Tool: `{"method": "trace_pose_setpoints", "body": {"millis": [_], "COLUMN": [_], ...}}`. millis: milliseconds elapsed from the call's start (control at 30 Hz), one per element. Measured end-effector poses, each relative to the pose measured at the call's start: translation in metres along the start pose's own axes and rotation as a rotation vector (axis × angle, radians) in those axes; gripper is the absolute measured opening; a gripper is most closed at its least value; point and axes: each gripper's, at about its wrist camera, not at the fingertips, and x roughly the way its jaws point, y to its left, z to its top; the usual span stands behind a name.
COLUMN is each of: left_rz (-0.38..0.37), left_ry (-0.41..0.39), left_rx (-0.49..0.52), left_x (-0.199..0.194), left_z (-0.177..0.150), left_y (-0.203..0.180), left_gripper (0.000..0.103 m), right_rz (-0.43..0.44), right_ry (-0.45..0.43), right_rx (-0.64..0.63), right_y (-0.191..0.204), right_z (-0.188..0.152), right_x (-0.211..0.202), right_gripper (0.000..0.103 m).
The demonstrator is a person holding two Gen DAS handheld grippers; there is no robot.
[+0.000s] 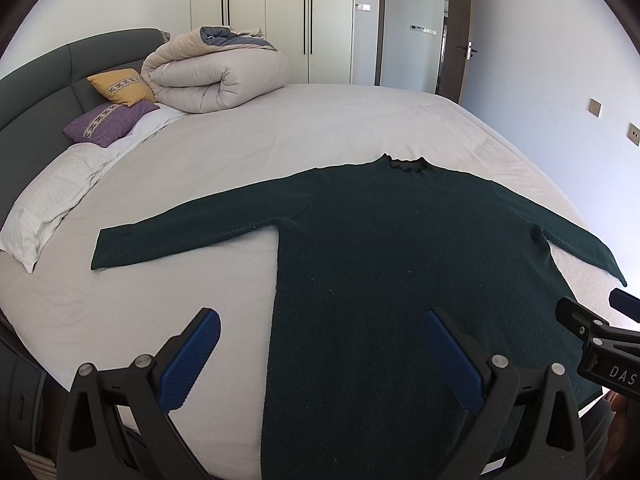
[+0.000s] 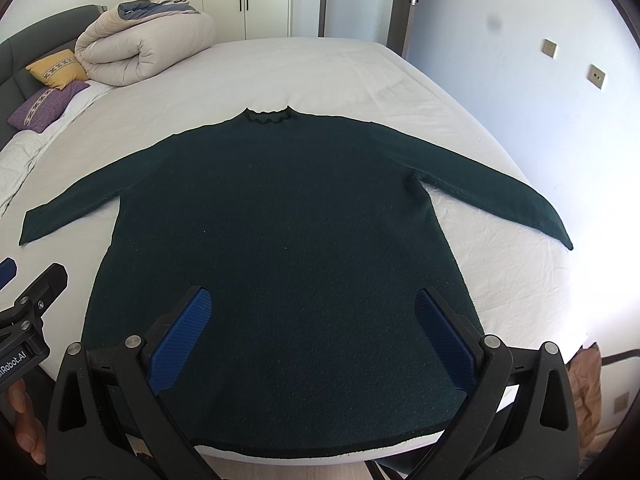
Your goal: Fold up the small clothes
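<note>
A dark green long-sleeved sweater (image 1: 400, 260) lies flat on the white bed (image 1: 240, 152), collar away from me, both sleeves spread out to the sides. It also shows in the right wrist view (image 2: 280, 220), its hem at the near bed edge. My left gripper (image 1: 320, 320) is open and empty, above the sweater's lower left side edge. My right gripper (image 2: 312, 300) is open and empty, above the sweater's lower body near the hem. The right gripper also shows at the right edge of the left wrist view (image 1: 592, 308).
A rolled beige duvet (image 1: 216, 72) sits at the bed's far left by a yellow cushion (image 1: 120, 86), a purple cushion (image 1: 108, 122) and a white pillow (image 1: 48, 208). A dark headboard (image 1: 40, 80), wardrobe (image 1: 272, 12) and open door (image 1: 464, 32) stand behind.
</note>
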Motion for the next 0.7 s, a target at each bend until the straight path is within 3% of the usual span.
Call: {"method": "trace_pose_setpoints", "body": {"millis": [700], "left_rz": [-0.017], "left_ry": [0.022], "left_rx": [-0.012], "left_x": [0.0090], "left_z": [-0.0022], "left_y": [-0.0009], "left_gripper": [0.103], "right_rz": [0.000], "right_ry": [0.006], "right_rx": [-0.001], "right_y": [0.0021], "right_z": [-0.0033], "right_x": [0.0042], "right_gripper": [0.103]}}
